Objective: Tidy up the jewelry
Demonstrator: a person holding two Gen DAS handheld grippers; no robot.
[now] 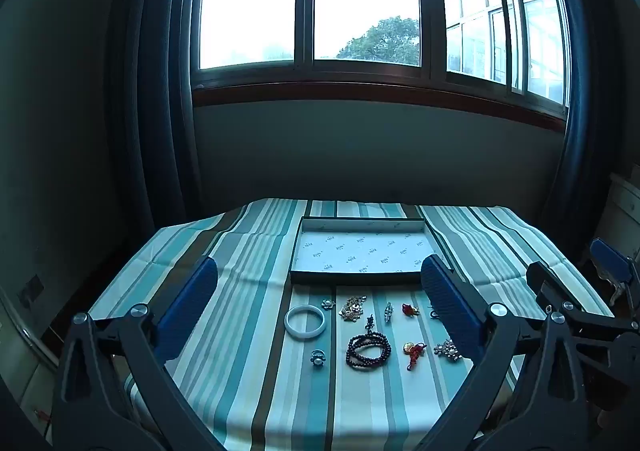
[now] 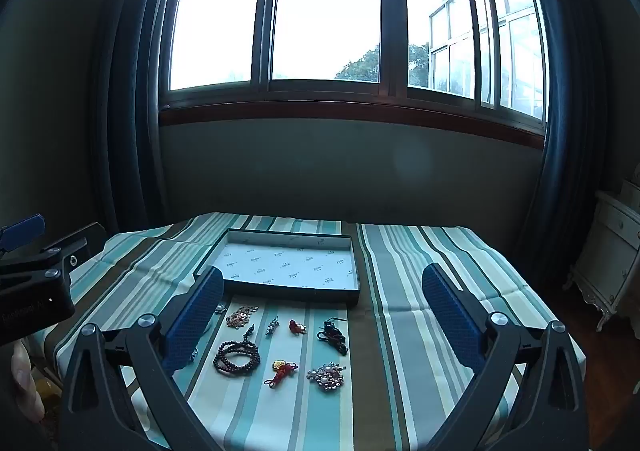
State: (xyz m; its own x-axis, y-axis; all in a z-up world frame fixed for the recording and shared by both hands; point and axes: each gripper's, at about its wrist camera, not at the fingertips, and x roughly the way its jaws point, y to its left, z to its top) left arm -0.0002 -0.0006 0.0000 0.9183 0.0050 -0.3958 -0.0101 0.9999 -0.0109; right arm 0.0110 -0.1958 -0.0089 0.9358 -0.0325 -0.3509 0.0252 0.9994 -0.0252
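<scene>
At the bottom of each wrist view, the left gripper [image 1: 318, 293] and right gripper [image 2: 322, 301] hang spread wide, pinching nothing. Just beyond, mid-frame, the jewelry lies loose on the striped cloth [image 1: 240, 391]: white bangle [image 1: 305, 322], dark bead bracelet [image 1: 368, 349], pearl brooch [image 2: 326, 375], small ring [image 1: 318, 357]. Farther back, the tray [image 1: 356, 278] holds nothing. I judge that the flat pieces could skid or snag cloth under closing fingers, and that the coiled beads could unravel if pinched by one strand.
</scene>
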